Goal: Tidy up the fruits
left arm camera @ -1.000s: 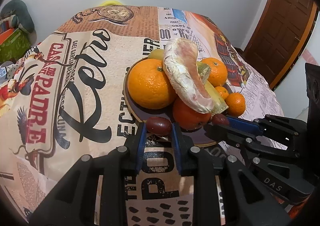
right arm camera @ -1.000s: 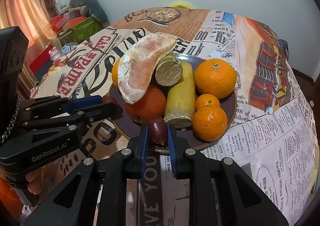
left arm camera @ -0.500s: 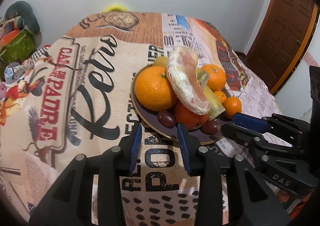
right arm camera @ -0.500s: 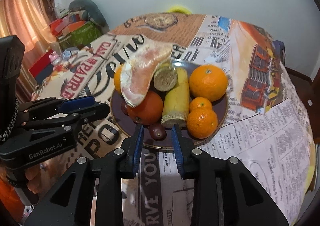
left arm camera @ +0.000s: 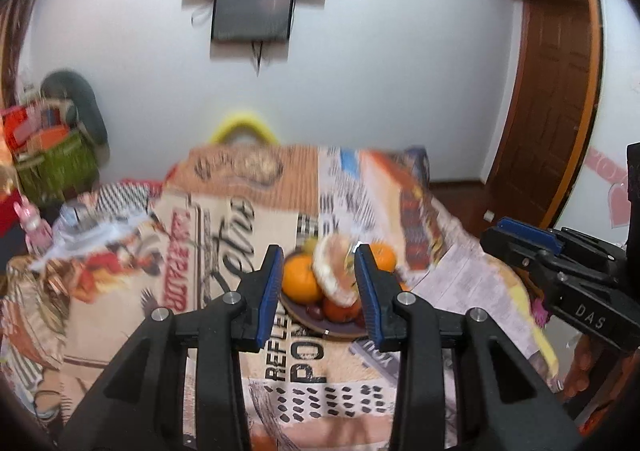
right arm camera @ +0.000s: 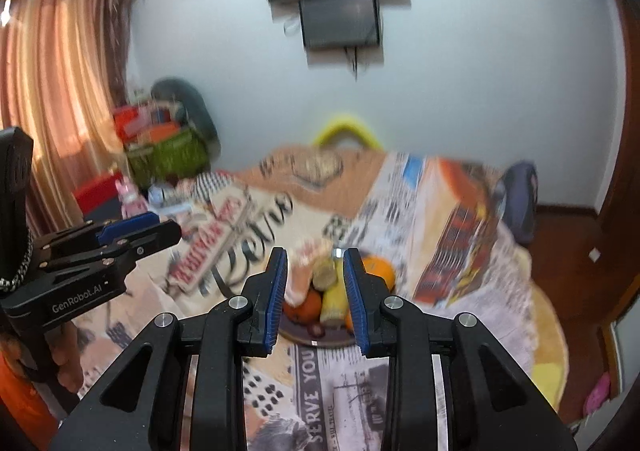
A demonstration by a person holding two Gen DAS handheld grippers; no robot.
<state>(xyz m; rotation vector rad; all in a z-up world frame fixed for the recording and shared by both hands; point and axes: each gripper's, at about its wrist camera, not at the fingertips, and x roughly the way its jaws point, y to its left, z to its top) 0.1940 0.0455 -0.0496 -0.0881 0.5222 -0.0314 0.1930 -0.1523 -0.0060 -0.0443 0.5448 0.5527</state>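
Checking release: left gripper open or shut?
Open. Left gripper has a clear gap between its blue pads, nothing held; the fruit plate sits beyond it.

A second ago each black two-finger gripper pinched a dark red grape at the near rim of the dark round plate [left arm camera: 320,325]. Now the left gripper [left arm camera: 318,293] and the right gripper [right arm camera: 315,293] stand parted and empty, raised well back from the plate, with both grapes [left arm camera: 314,311] lying on it among the fruit.
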